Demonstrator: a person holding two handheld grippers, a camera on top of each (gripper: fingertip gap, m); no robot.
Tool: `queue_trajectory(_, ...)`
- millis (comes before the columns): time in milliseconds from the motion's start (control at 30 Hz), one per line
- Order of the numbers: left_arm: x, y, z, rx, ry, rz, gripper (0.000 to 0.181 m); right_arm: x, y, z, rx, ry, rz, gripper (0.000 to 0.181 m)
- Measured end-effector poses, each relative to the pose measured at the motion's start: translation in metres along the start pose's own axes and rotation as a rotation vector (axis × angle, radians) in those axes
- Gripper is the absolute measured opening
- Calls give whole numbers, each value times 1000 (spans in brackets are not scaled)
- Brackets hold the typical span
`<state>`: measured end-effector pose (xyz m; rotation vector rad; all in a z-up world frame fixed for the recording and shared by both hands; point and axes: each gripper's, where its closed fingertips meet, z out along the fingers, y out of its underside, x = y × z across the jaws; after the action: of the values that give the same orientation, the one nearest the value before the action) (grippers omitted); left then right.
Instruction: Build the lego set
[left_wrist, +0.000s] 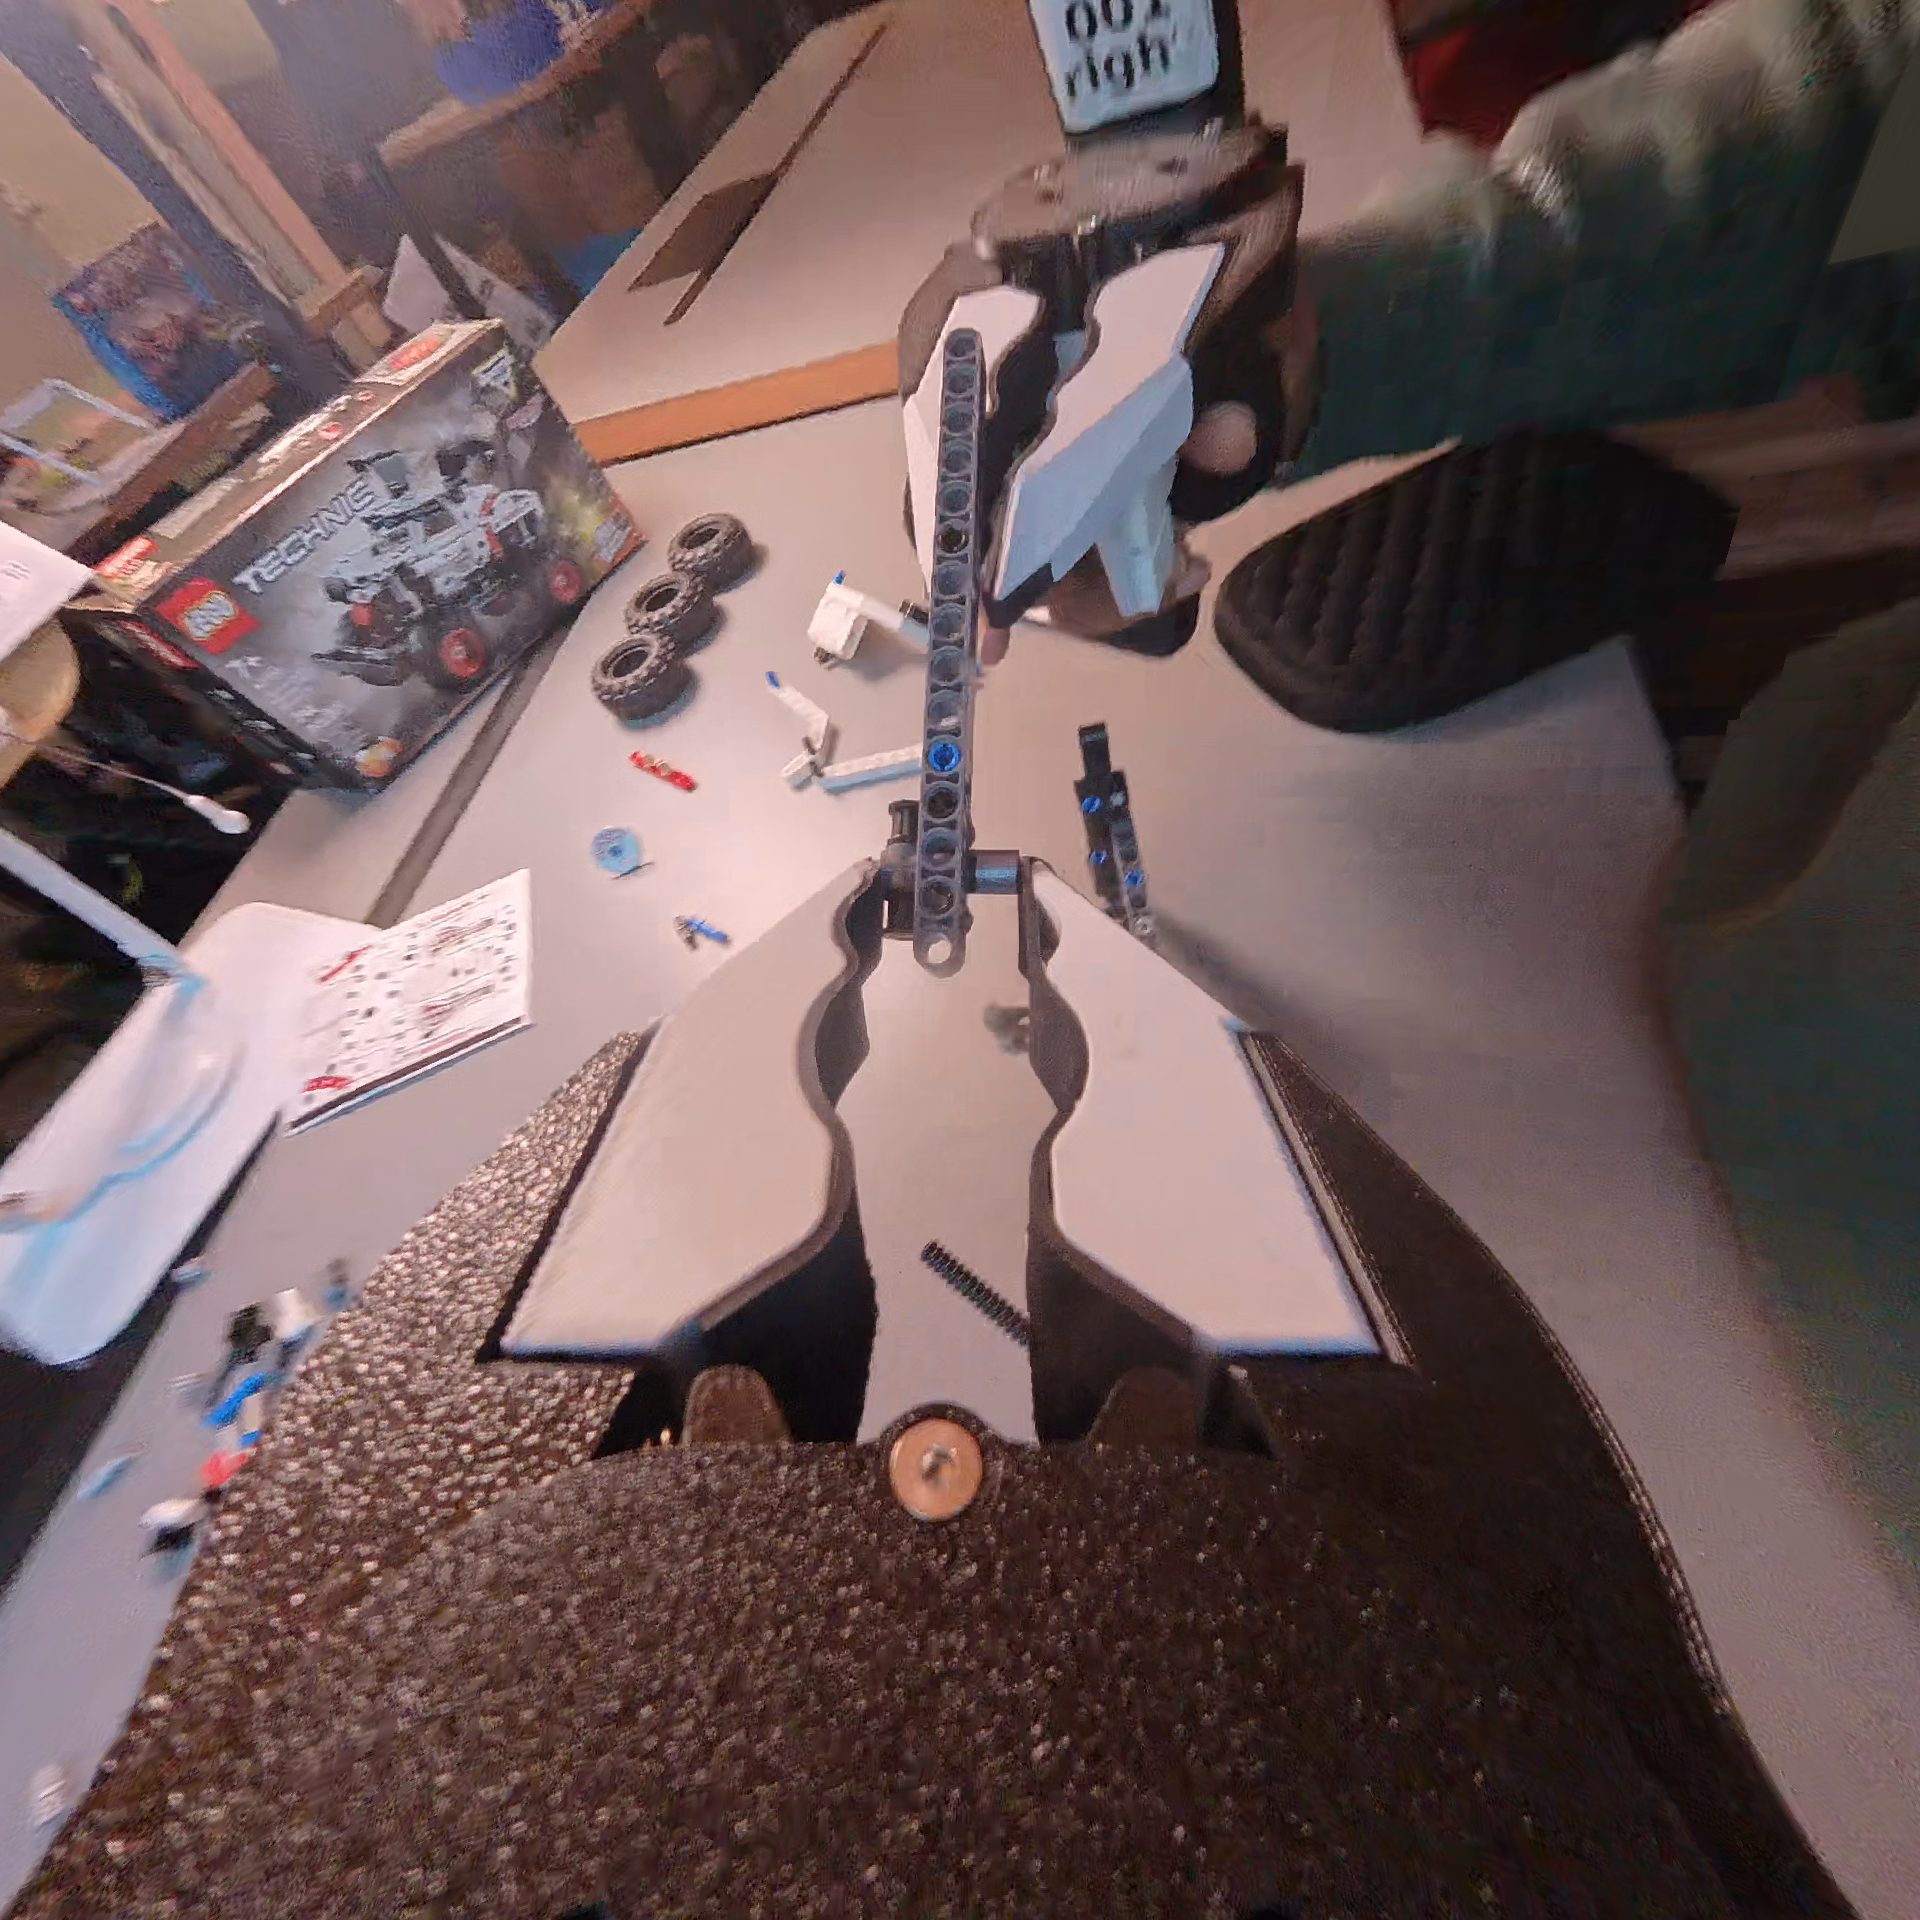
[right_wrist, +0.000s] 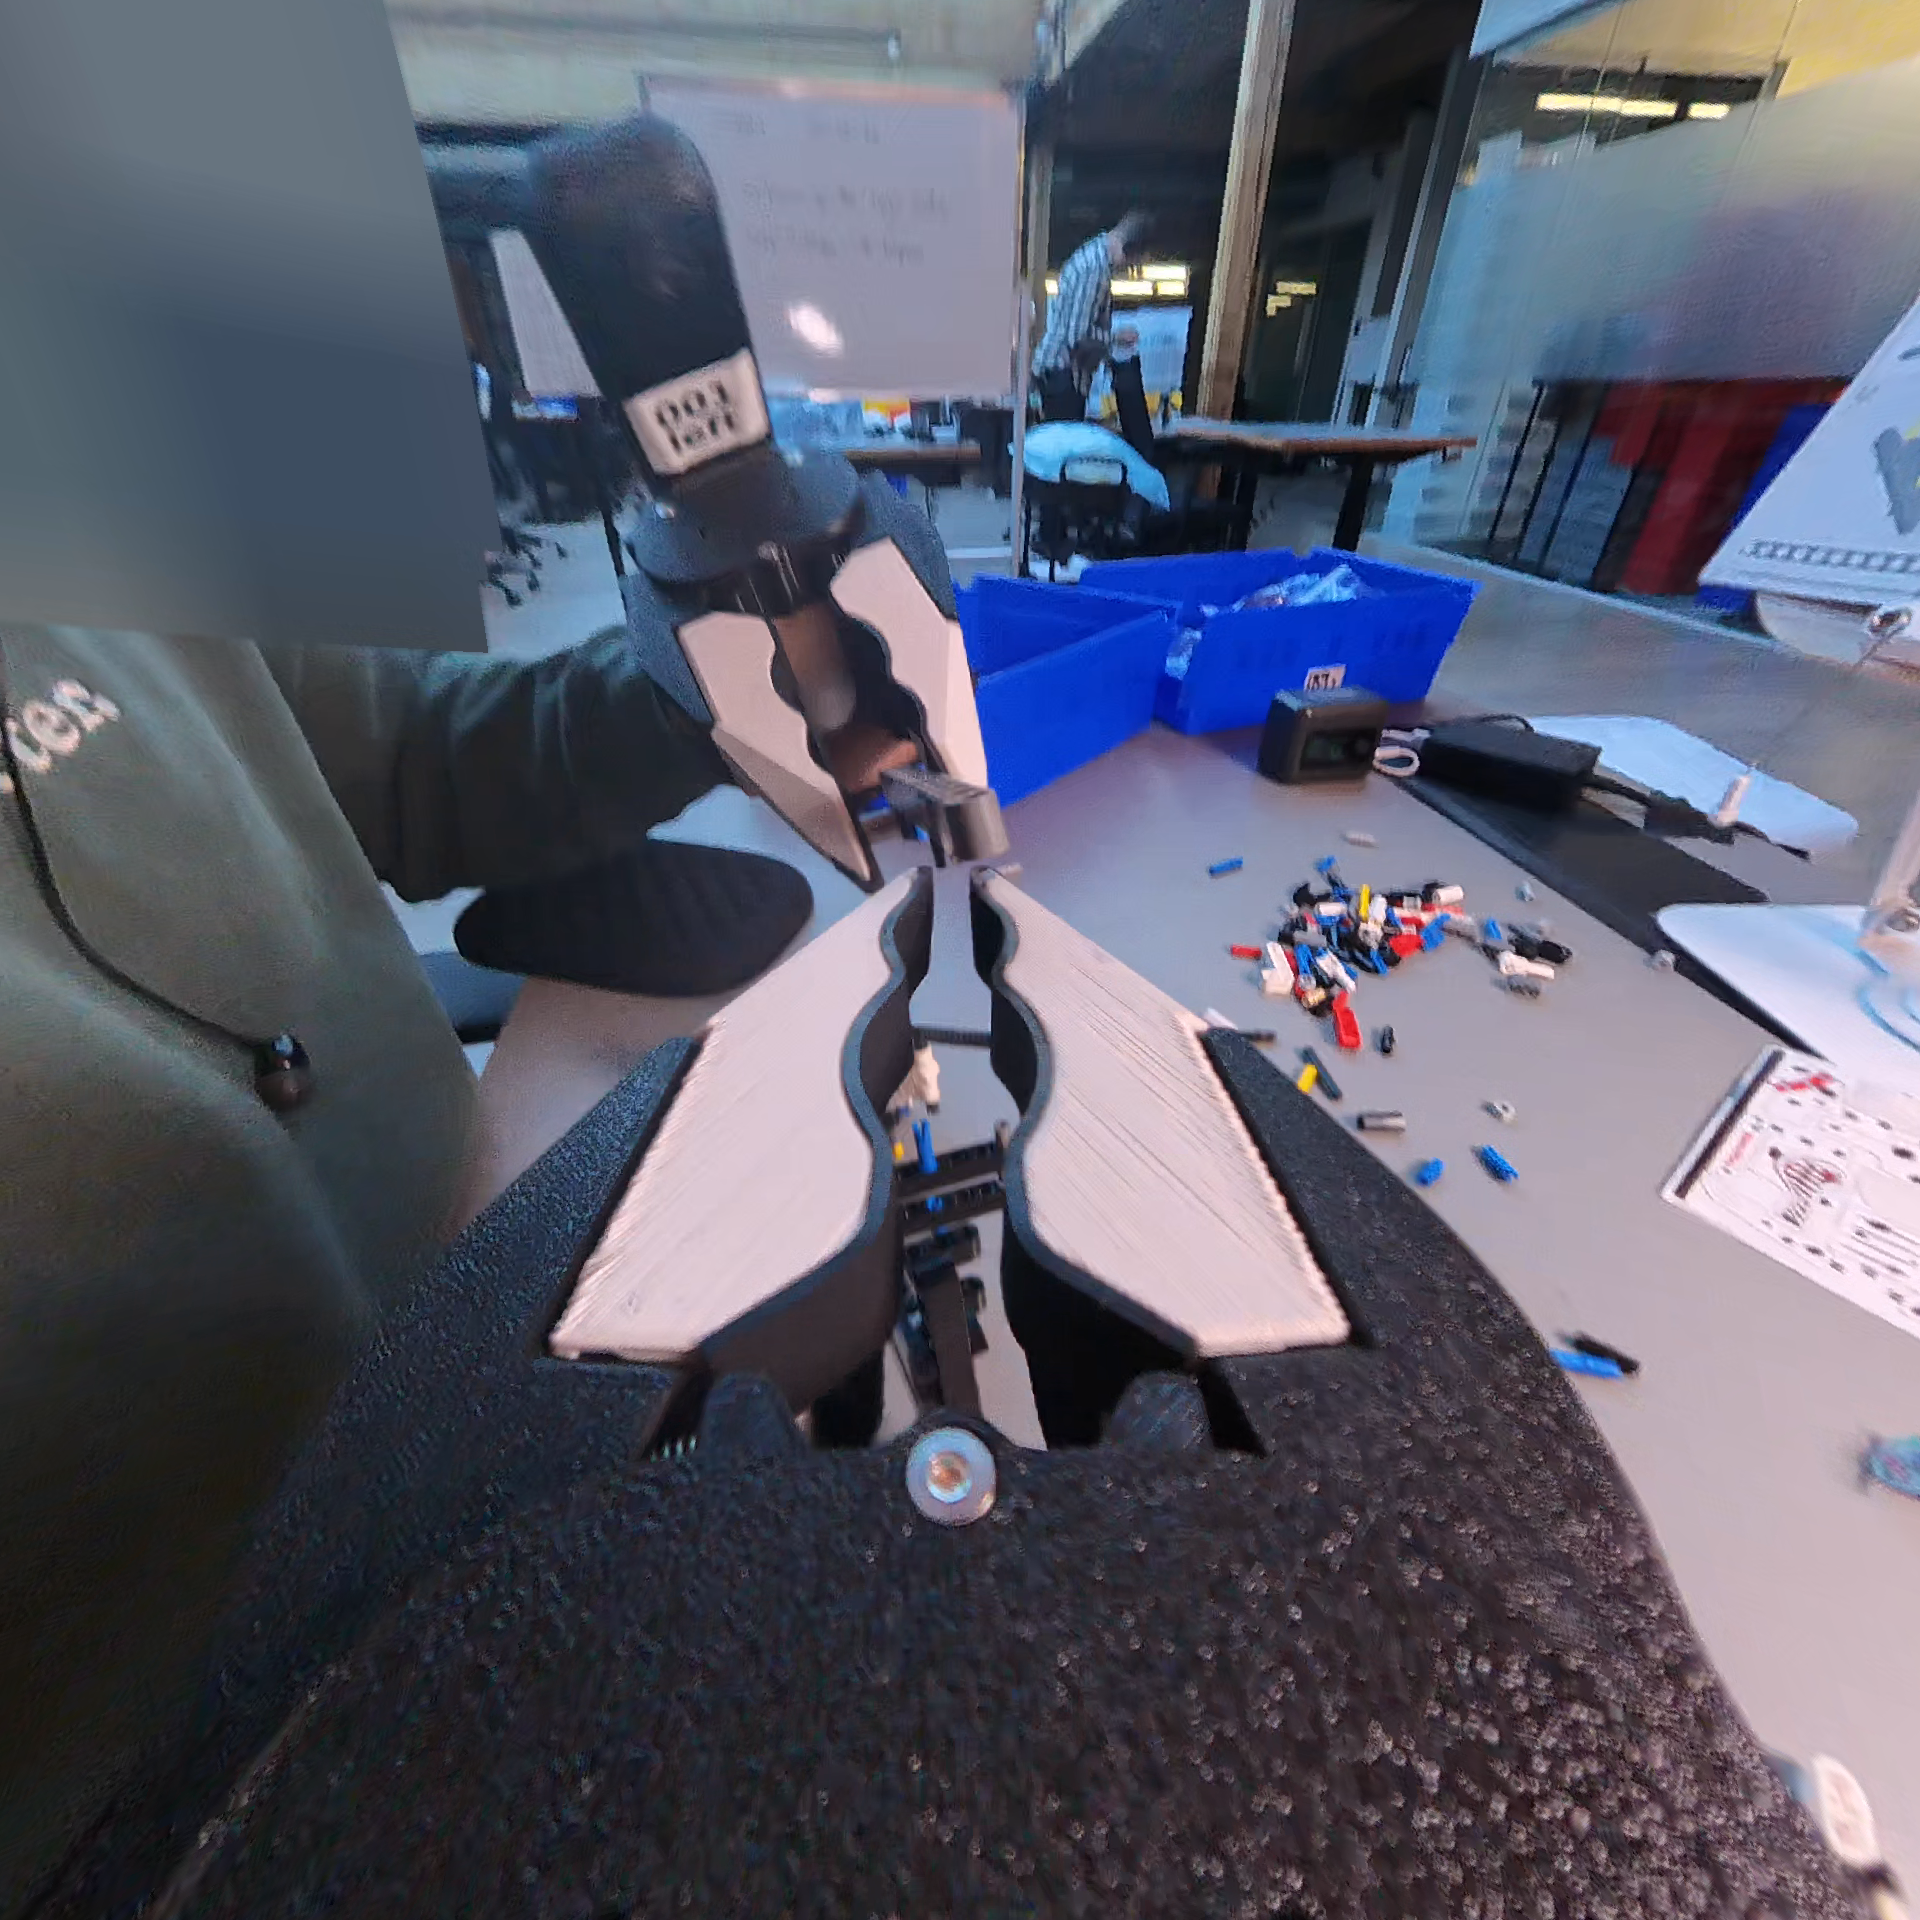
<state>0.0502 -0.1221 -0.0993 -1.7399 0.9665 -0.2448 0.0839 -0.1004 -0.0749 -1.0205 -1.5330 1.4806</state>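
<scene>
A long dark grey holed beam (left_wrist: 951, 644) hangs in the air between both grippers. My left gripper (left_wrist: 951, 878) is shut on the connector pieces at its near end, among them a grey cylinder (left_wrist: 997, 868). My right gripper (left_wrist: 987, 582) comes from above, and the beam's far end lies along its fingers. In the right wrist view my right gripper (right_wrist: 953, 878) has its jaws nearly together around a narrow dark strip, the beam (right_wrist: 951, 945) seen edge-on. The left gripper (right_wrist: 925, 831) faces it, holding the cylinder (right_wrist: 977, 821).
On the grey table are the set's box (left_wrist: 384, 561), three tyres (left_wrist: 670, 613), white sub-assemblies (left_wrist: 852, 623), a black frame (left_wrist: 1112, 831) and an instruction sheet (left_wrist: 416, 987). A pile of small parts (right_wrist: 1382, 935) lies to the right, blue bins (right_wrist: 1247, 634) behind it. There is about 6 centimetres between the tips of the two grippers.
</scene>
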Motion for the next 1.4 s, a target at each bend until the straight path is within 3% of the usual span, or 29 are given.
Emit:
queue_trajectory(167, 6, 22, -1, -91, -67, 144, 25, -2, 25, -9, -154, 38, -57, 33)
queue_trajectory(300, 10, 34, 2, -139, -109, 228, 25, -8, 32, -3, -225, 54, -190, 35)
queue_trajectory(367, 12, 35, 2, -149, -117, 250, 26, -10, 36, 1, -271, 59, -267, 31)
queue_trajectory(433, 13, 37, 2, -167, -118, 261, 26, -11, 37, 5, -288, 55, -321, 11)
queue_trajectory(533, 13, 39, 1, -170, -124, 269, 26, -16, 36, 7, -286, 10, -344, 9)
queue_trajectory(667, 17, 33, -1, -83, -67, 162, 27, -19, 34, 5, -270, -50, -336, 7)
queue_trajectory(800, 18, 32, -6, -16, 37, -36, 44, -17, 30, 0, -264, -68, -360, 7)
queue_trajectory(1067, 26, 17, -23, 196, 342, -482, 35, -20, 26, -4, -229, -47, -504, 7)
queue_trajectory(1400, 16, 15, -20, 219, 365, -577, 14, -20, 19, 1, -206, -17, -567, 7)
